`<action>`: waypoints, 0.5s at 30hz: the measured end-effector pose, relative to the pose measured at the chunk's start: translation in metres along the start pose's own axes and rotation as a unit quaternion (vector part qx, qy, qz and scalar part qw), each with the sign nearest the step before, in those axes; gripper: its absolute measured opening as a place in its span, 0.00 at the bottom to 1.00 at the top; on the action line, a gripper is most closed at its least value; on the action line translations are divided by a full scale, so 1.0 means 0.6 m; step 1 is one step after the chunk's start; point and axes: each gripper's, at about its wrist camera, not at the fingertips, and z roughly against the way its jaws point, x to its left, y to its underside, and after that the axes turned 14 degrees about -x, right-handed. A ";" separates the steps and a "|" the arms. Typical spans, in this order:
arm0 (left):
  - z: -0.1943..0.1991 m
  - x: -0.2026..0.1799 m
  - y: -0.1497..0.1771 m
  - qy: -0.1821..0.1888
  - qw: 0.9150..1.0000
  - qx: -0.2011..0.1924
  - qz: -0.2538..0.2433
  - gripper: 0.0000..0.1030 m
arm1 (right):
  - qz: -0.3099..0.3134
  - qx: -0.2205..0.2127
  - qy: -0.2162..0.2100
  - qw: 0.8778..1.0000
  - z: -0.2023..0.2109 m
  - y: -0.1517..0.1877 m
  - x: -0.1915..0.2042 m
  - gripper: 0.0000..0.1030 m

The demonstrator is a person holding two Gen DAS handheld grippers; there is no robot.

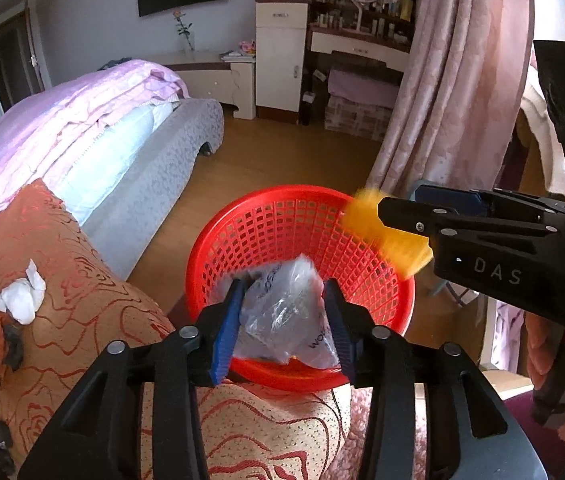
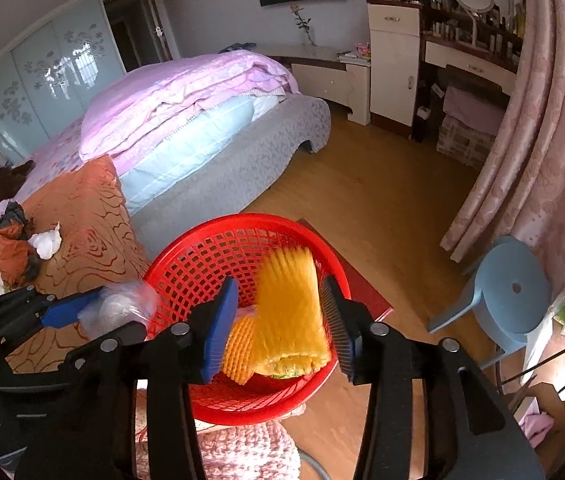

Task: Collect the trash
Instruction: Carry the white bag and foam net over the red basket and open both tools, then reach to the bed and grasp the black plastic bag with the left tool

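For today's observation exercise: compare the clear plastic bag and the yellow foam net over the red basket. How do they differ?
The clear plastic bag is see-through and crumpled with printed lettering; the yellow foam net is opaque and ribbed. The bag sits between the left gripper's jaws, the net between the right gripper's. Both hang over the red basket, motion-blurred.

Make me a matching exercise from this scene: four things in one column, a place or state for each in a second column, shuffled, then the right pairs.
Things:
1. clear plastic bag
2. yellow foam net
3. white tissue
4. blue stool

Places or states:
A. lying on the orange patterned cushion
B. standing on the wood floor by the pink curtain
C. between the left gripper jaws, over the red basket
D. blurred, between the right gripper jaws, over the basket

Pairs: 1-C, 2-D, 3-A, 4-B
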 end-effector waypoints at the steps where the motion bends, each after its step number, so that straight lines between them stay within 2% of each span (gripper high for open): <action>1: 0.000 0.000 -0.001 -0.001 1.000 0.000 0.000 0.45 | 0.000 0.000 0.000 1.000 0.000 -0.001 -0.001 0.44; 3: 0.002 0.002 -0.002 -0.005 1.000 -0.003 0.002 0.53 | 0.000 -0.001 0.000 1.000 0.000 0.000 -0.001 0.45; 15: 0.034 0.030 0.001 -0.021 0.999 -0.022 0.032 0.62 | 0.000 -0.007 0.003 1.000 0.006 -0.002 0.002 0.49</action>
